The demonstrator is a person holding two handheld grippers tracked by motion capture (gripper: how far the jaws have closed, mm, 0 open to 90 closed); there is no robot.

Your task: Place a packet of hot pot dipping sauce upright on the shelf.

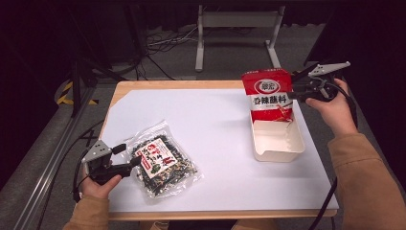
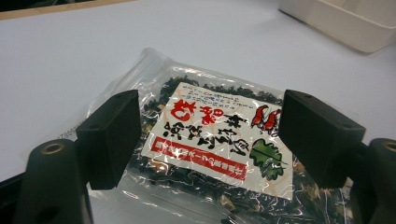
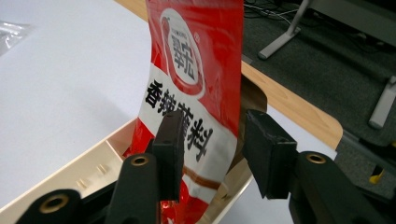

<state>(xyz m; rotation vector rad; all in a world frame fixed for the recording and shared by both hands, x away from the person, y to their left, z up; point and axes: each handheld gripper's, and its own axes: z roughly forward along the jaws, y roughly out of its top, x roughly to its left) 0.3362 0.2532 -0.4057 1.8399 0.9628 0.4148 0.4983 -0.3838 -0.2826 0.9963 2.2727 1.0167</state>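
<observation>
The red seasoning pouch (image 3: 196,93) stands in the white tray (image 1: 277,141) between the right gripper's (image 3: 212,154) parted jaws, light and floppy, best pinched at its upper edge, while the left gripper (image 2: 205,140), jaws wide apart, hovers over the crinkly seaweed packet (image 2: 210,149).

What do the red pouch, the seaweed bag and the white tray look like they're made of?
Red pouch: glossy printed plastic film, by its sheen; lining unclear.
Seaweed bag: clear crinkly plastic, contents visible, paper-like label.
White tray: probably rigid moulded plastic, smooth matte walls.

Left hand-held gripper (image 1: 128,154) gapes wide; right hand-held gripper (image 1: 293,86) half-open.
</observation>
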